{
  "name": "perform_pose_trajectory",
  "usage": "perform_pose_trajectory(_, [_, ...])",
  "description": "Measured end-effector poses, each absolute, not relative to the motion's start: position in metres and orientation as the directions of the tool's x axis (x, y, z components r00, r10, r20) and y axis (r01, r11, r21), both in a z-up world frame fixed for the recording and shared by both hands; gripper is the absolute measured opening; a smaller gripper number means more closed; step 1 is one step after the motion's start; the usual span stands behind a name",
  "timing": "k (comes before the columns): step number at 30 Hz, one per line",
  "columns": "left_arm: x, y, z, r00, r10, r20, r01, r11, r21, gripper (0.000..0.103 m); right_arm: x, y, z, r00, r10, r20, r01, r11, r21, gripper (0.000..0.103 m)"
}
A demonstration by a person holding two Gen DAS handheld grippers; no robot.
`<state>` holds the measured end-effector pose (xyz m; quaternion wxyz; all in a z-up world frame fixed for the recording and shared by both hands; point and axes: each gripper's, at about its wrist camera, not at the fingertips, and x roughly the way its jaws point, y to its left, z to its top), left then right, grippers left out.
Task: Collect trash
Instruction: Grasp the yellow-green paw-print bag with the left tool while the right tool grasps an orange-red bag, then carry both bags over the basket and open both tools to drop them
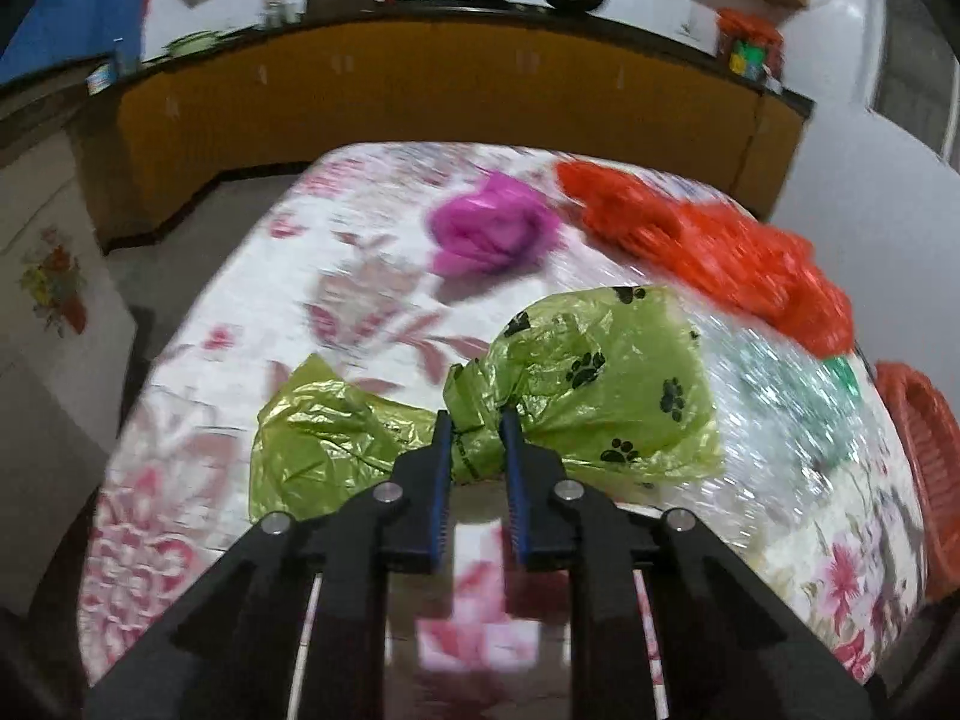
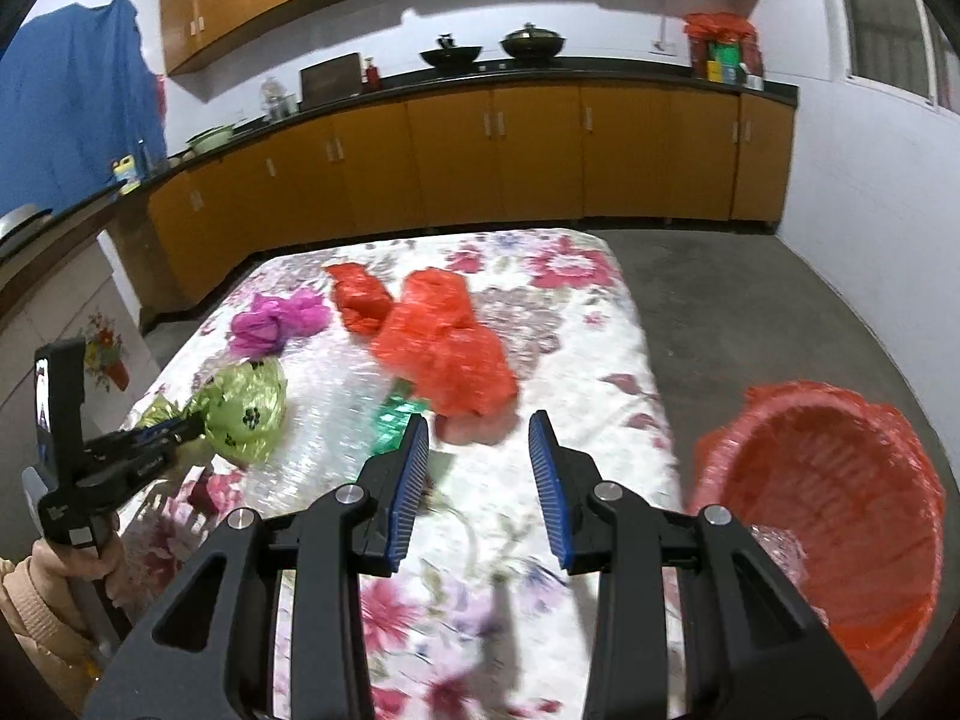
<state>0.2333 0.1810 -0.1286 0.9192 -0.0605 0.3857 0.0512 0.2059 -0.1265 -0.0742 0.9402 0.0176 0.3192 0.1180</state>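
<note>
My left gripper [image 1: 475, 420] is shut on the twisted neck of a green paw-print plastic bag [image 1: 606, 378], just above the floral table [image 1: 240, 324]; the same bag [image 2: 249, 411] and gripper [image 2: 189, 425] show at the left of the right wrist view. My right gripper [image 2: 480, 429] is open and empty over the table's near part. Other trash lies on the table: a purple bag [image 2: 270, 321], a red plastic bag [image 2: 447, 348], a smaller red bundle [image 2: 357, 294] and a clear wrapper with a green patch [image 2: 393, 414]. A red-lined bin [image 2: 840, 516] stands off the table's right edge.
Orange kitchen cabinets with a black counter [image 2: 480, 120] run behind the table. Bare concrete floor [image 2: 750, 312] lies to the right. A white cupboard with a flower sticker [image 2: 102, 348] stands at the left.
</note>
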Motion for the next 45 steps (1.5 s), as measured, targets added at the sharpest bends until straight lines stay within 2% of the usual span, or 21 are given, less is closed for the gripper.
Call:
perform_pose_trajectory(6, [0.227,0.214,-0.116,0.713,0.115,-0.691,-0.235,0.969,-0.081,0.017,0.225,-0.093,-0.078,0.756,0.264,-0.599,-0.273,0.959,0.078,0.036])
perform_pose_trajectory(14, [0.222,0.230,-0.108,0.733,0.127,-0.669,-0.271,0.955,-0.116,0.017,0.272,-0.082,-0.085,0.753,0.228,-0.617,-0.238,0.969,0.068,0.037])
perform_pose_trajectory(16, [0.222,0.233,-0.106,0.739,0.125,-0.662,-0.275,0.953,-0.127,0.017,0.290,-0.083,-0.090,0.743,0.213,-0.635,-0.212,0.974,0.079,0.056])
perform_pose_trajectory(18, [0.221,0.235,-0.104,0.743,0.123,-0.658,-0.278,0.951,-0.135,0.017,0.302,-0.084,-0.095,0.744,0.196,-0.639,-0.182,0.979,0.089,0.066])
perform_pose_trajectory(21, [0.220,0.237,-0.100,0.748,0.121,-0.652,-0.282,0.948,-0.147,0.017,0.319,-0.078,-0.110,0.711,0.165,-0.684,-0.182,0.982,0.047,0.066])
perform_pose_trajectory(22, [0.219,0.237,-0.099,0.749,0.119,-0.652,-0.283,0.947,-0.152,0.017,0.322,-0.076,-0.116,0.699,0.150,-0.699,-0.185,0.982,0.025,0.064])
perform_pose_trajectory(23, [0.219,0.237,-0.098,0.750,0.116,-0.652,-0.284,0.946,-0.158,0.017,0.326,-0.074,-0.126,0.672,0.136,-0.728,-0.204,0.979,-0.006,0.053])
perform_pose_trajectory(24, [0.220,0.237,-0.097,0.750,0.115,-0.651,-0.285,0.945,-0.160,0.017,0.327,-0.075,-0.131,0.655,0.130,-0.745,-0.211,0.977,-0.015,0.029])
perform_pose_trajectory(25, [0.219,0.237,-0.096,0.751,0.114,-0.650,-0.285,0.945,-0.163,0.017,0.326,-0.078,-0.137,0.637,0.141,-0.758,-0.220,0.976,-0.004,0.022])
perform_pose_trajectory(27, [0.219,0.236,-0.094,0.754,0.112,-0.648,-0.284,0.944,-0.167,0.017,0.317,-0.087,-0.136,0.652,0.154,-0.743,-0.213,0.977,0.015,0.017])
perform_pose_trajectory(37, [0.216,0.205,-0.069,0.791,0.061,-0.609,-0.223,0.956,-0.193,0.017,0.252,-0.155,-0.087,0.746,0.162,-0.646,-0.141,0.986,0.084,0.016])
perform_pose_trajectory(45, [0.216,0.153,-0.052,0.808,-0.032,-0.589,-0.111,0.973,-0.205,0.017,0.215,-0.206,-0.065,0.787,0.120,-0.605,-0.061,0.991,0.117,0.016])
